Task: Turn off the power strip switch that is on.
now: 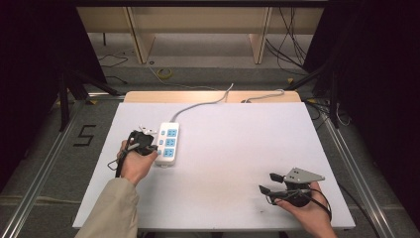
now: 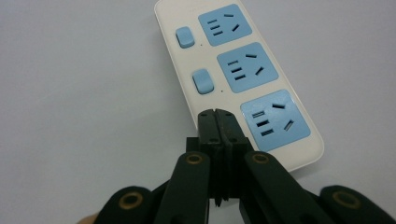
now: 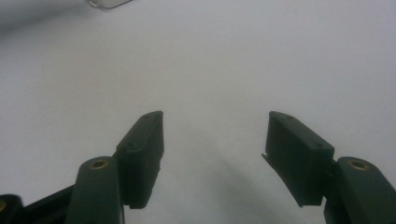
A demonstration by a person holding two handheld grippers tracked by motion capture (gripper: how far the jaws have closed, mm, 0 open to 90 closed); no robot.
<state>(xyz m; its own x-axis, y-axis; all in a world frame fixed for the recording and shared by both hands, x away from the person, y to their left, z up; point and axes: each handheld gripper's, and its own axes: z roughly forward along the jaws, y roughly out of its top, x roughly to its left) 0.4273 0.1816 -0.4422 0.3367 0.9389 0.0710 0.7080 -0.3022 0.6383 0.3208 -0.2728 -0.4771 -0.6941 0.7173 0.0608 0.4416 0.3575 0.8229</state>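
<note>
A white power strip [image 1: 167, 144] with three blue sockets lies at the left of the white table, its cable running to the far edge. In the left gripper view the strip [image 2: 187, 58] shows two blue switches [image 2: 203, 80]. My left gripper [image 2: 218, 114] is shut, jaws pressed together, with its tips over the strip's edge beside the nearest socket [image 2: 273, 119]. I cannot tell whether the tips touch the strip. In the high view the left gripper [image 1: 154, 147] sits at the strip's left side. My right gripper [image 1: 266, 182] rests open near the front right; between its jaws [image 3: 215, 116] is bare table.
The white tabletop [image 1: 233, 148] ends close to my hands at the front. The strip's grey cable [image 1: 198, 105] crosses the back of the table. Metal rails [image 1: 346, 158] flank both sides. A corner of the strip [image 3: 107, 3] is visible far off in the right gripper view.
</note>
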